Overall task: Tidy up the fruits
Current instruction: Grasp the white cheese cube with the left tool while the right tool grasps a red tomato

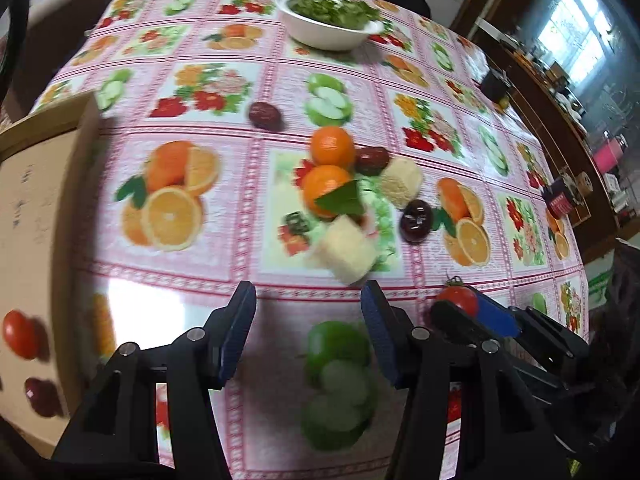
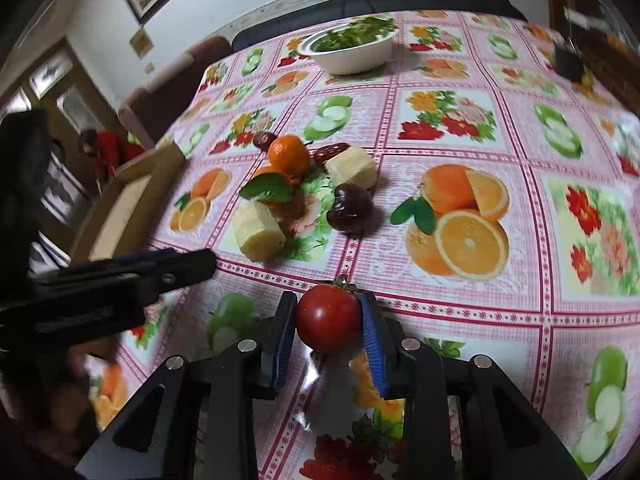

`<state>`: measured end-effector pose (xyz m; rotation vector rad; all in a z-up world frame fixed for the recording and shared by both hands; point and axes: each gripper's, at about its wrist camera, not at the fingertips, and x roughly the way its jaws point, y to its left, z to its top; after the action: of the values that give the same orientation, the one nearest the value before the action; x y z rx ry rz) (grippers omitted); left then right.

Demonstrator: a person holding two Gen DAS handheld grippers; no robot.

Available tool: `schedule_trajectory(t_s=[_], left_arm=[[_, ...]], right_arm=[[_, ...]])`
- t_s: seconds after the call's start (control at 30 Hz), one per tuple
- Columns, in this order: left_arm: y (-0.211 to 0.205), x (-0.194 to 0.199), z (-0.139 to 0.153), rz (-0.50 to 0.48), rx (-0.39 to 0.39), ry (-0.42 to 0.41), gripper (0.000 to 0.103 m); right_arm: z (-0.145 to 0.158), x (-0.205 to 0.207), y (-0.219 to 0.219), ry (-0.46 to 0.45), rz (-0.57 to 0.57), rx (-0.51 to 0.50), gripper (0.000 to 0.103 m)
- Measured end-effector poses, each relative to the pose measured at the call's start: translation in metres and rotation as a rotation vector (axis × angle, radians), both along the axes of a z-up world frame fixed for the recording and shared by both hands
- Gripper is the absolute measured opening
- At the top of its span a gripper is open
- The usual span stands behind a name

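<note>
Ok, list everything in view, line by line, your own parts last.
round red tomato: one, red, between the right tool's pads.
oranges: two, orange, mid-table pile, one with a green leaf.
pale peeled chunks: two, cream, beside the oranges.
dark red dates: at least three, around the pile.
white bowl of greens: one, far edge.
cardboard box: one, brown, left, holding a tomato and a date.
left tool: open, empty.
right tool: shut on the tomato.
</note>
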<state>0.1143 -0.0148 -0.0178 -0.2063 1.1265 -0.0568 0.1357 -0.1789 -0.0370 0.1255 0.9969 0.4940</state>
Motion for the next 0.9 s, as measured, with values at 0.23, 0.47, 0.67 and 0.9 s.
schedule_trajectory(t_s=[0.23,0.47,0.67,0.9], left_arm=[[-0.021,0.022,-0.011,-0.023,0.016,0.002,0.057],[-0.02,0.024,-0.011,-0.007,0.009,-0.021,0.037],[-0.01,0.003,-0.003,0.023,0.025,-0.036,0.037],[0.02,-0.03,0.024,0.115,0.099,-0.098,0.037]], right_arm=[[0.013,-0.004,-0.026,-0.016,-0.054,0.04,0.033],[0.019,-0.003,-0.03,-0.026,-0.067,0.046,0.033],[0.029,-0.008,-0.03,-0.047,-0.069,0.051,0.033],[0.041,-0.019,-0.013,-0.071,-0.033,0.06,0.033]])
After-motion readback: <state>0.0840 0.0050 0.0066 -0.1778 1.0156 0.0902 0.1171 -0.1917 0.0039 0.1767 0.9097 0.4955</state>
